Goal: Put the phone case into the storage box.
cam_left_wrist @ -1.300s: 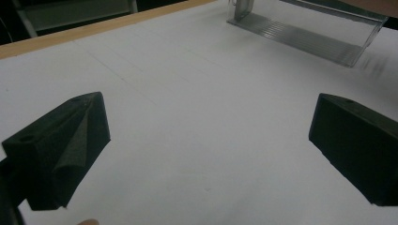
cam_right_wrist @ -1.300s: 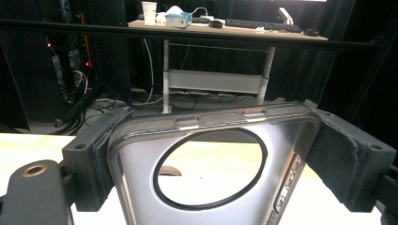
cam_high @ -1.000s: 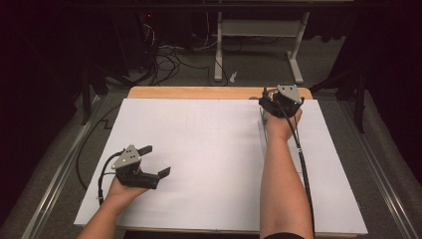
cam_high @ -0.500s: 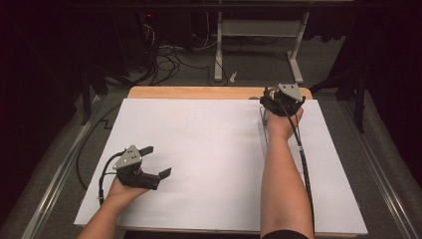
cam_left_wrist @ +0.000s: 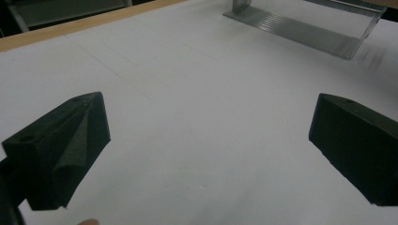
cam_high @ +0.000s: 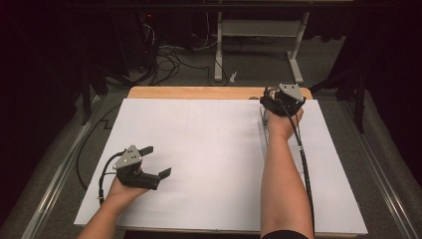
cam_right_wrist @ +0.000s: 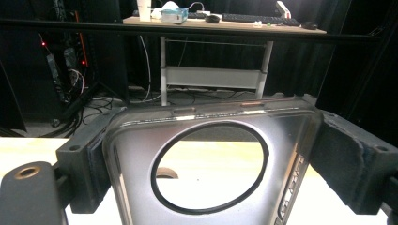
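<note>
Grip quality is what matters at this step. The right hand-held gripper (cam_right_wrist: pixel 206 154) has its two black jaws pressed against the side edges of a clear phone case (cam_right_wrist: pixel 211 164), one foam pad on each edge, so the case spans the gap between them. The case stands roughly upright with its round camera cutout facing the lens, and the pale counter top shows through that hole. To do this well I would keep the squeeze light and even, since a thin flexible shell like this probably bows or pops out if pinched hard, and I would lift or turn it slowly so it does not twist between the pads.

From above, the right hand-held gripper (cam_high: pixel 281 99) sits at the far right of the counter (cam_high: pixel 199 149), close to the wooden strip along the far edge, with the arm stretched forward. The case there is only a faint clear shape under the hand, reaching back toward the person beside the wrist; whether its lower end touches the white sheet I cannot tell.

Well apart, at the near left, the left hand-held gripper (cam_high: pixel 149 164) is spread wide and holds nothing. Its own camera shows the jaws far apart over bare white surface, with the phone case (cam_left_wrist: pixel 305 28) distant at the top of that view.
</note>
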The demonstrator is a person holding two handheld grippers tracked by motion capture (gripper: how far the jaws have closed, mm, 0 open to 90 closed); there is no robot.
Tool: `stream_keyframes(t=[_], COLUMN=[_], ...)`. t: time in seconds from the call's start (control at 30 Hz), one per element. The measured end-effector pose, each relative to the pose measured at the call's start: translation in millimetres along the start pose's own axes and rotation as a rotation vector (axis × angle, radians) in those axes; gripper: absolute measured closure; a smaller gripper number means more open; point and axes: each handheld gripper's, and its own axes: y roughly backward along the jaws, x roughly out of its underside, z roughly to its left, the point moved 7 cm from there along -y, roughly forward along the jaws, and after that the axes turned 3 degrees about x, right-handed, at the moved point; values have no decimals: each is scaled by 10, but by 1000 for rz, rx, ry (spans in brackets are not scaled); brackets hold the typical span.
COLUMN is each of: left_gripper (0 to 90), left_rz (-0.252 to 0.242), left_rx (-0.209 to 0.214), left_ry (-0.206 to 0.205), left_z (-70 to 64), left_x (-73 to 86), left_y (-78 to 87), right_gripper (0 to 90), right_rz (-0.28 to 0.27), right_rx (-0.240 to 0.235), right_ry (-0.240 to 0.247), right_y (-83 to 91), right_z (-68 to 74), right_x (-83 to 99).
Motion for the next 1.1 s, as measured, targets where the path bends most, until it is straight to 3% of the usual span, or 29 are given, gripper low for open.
stream_keyframes(t=[0.7, 1.1], left_gripper=[4, 4], left_rz=[5, 4], left_rx=[1, 0], left_ry=[1, 2], left_z=[0, -3], left_x=[6, 3], left_y=[-7, -6], right_gripper=[26, 2], right_rz=[21, 29], right_rx=[4, -28], right_ry=[-14, -19], right_y=[-28, 31], right_z=[-22, -33], right_x=[38, 7])
